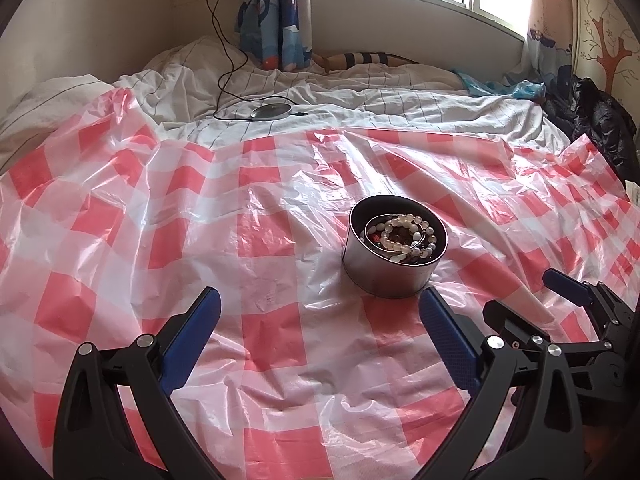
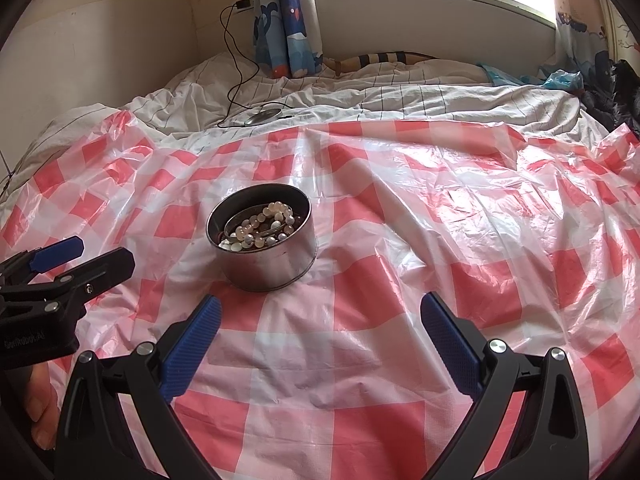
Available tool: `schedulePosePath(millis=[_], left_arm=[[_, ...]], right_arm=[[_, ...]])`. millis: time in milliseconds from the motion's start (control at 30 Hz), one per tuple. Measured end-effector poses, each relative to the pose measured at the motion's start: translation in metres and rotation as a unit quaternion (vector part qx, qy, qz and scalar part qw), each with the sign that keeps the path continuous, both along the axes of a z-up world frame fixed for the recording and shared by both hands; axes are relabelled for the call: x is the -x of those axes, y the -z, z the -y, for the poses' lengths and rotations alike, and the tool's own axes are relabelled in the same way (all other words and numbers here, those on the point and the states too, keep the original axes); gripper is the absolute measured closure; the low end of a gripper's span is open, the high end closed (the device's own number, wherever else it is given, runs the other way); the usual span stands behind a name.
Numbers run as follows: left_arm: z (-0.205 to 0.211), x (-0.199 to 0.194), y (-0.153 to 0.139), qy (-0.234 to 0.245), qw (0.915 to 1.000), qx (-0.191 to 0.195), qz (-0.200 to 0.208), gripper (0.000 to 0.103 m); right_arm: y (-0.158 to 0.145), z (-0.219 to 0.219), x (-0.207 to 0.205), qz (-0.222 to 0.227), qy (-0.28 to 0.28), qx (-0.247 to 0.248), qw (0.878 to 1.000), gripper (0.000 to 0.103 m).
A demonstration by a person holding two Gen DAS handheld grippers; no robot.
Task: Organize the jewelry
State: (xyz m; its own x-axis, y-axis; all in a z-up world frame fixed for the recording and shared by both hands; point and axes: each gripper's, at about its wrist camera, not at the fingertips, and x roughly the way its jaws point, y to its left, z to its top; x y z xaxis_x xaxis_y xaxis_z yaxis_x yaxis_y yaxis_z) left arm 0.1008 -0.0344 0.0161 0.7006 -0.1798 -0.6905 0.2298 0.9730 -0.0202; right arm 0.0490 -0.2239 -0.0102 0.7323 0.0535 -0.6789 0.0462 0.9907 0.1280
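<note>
i had both grippers held low over the red-and-white checked plastic sheet, each pointing toward the far side of the bed. the left gripper had its blue-padded fingers spread wide apart with nothing between them. the right gripper was spread just as wide and also held nothing. in the left wrist view the right gripper sat at about 4 o'clock, side on; in the right wrist view the left one showed at 9 o'clock, with part of a hand below it at the frame's edge.

the round metal tin stood upright on the sheet, just beyond the fingertips: near 1 o'clock for the left gripper, near 11 o'clock for the right. it touched neither. inside lay a white beaded bracelet looped over a metal bangle and darker pieces i could not make out.
</note>
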Motion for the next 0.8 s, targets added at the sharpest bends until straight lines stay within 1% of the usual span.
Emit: schedulePosePath(millis=[233, 333, 400, 433, 600, 667, 733, 800], left_arm=[[-0.001, -0.001, 0.001, 0.001, 1.0, 0.007, -0.004, 0.008], [-0.007, -0.004, 0.006, -0.005, 0.9994, 0.027, -0.022, 0.008], [-0.011, -0.003, 0.008, -0.01, 0.999, 0.038, -0.02, 0.008], [-0.013, -0.002, 0.008, -0.014, 0.9992, 0.036, -0.015, 0.008], [-0.013, 0.0, 0.004, -0.028, 0.9995, -0.005, 0.012, 0.008], [-0.014, -0.003, 0.006, -0.03, 0.9994, -0.014, 0.004, 0.008], [-0.017, -0.008, 0.01, -0.027, 0.9994, -0.007, -0.02, 0.008], [-0.02, -0.011, 0.012, -0.031, 0.9989, 0.0, -0.035, 0.008]], right_arm=[[0.003, -0.004, 0.001, -0.003, -0.002, 0.0, 1.0, 0.008], [0.004, -0.004, 0.001, -0.004, -0.002, -0.003, 1.0, 0.008], [0.004, -0.002, 0.0, -0.005, -0.002, -0.006, 1.0, 0.008], [0.004, -0.001, 0.0, -0.005, -0.001, -0.007, 1.0, 0.008], [0.003, 0.001, 0.0, -0.005, -0.002, -0.007, 1.0, 0.008], [0.003, 0.001, 0.0, -0.005, -0.002, -0.007, 1.0, 0.008], [0.003, 0.001, 0.0, -0.005, -0.002, -0.007, 1.0, 0.008], [0.003, 0.001, 0.0, -0.005, -0.002, -0.007, 1.0, 0.008]])
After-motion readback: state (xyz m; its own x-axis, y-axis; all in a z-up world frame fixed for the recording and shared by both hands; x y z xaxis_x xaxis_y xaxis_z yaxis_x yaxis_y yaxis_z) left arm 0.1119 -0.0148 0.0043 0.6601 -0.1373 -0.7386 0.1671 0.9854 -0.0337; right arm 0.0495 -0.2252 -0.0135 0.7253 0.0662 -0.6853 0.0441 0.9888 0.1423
